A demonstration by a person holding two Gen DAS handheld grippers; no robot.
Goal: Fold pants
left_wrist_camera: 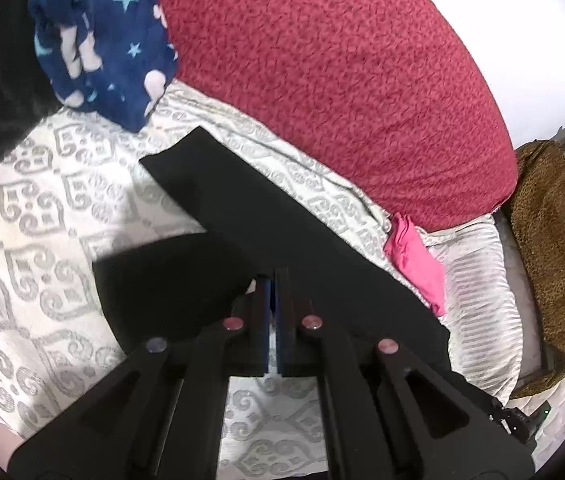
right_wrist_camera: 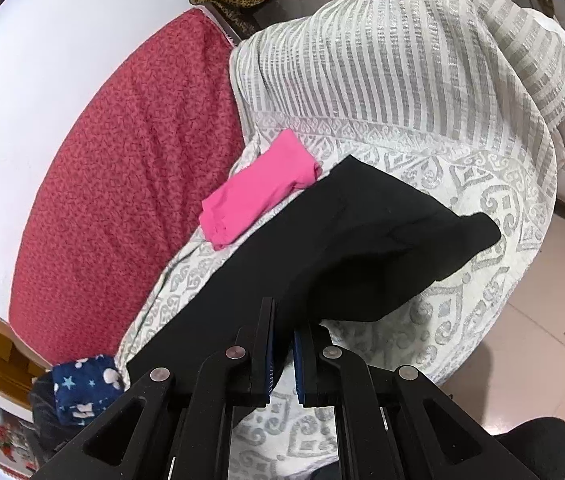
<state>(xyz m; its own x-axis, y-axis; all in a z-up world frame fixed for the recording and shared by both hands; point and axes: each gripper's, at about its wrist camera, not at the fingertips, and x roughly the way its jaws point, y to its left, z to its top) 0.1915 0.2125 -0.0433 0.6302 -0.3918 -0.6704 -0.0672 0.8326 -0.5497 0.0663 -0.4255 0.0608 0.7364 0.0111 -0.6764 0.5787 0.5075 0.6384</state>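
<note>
Your black pants (left_wrist_camera: 266,216) lie as a long, flat, matte strip on the patterned white-and-grey bedspread (left_wrist_camera: 22,208), long axis running diagonally from near the star-print blue bundle (left_wrist_camera: 102,40) toward the pink folded cloth (right_wrist_camera: 258,188) beside the red cushion (left_wrist_camera: 342,72). Your left claw (left_wrist_camera: 274,300) is closed on a raised fold of the pants, jaws nearly together. Your right claw (right_wrist_camera: 282,344) grips the other end's edge, jaws slightly parted around the fabric, one black corner draping loosely.

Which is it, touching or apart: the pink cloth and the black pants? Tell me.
Touching. The right wrist view shows the black pants edge lying against the pink cloth, no bedspread between.
</note>
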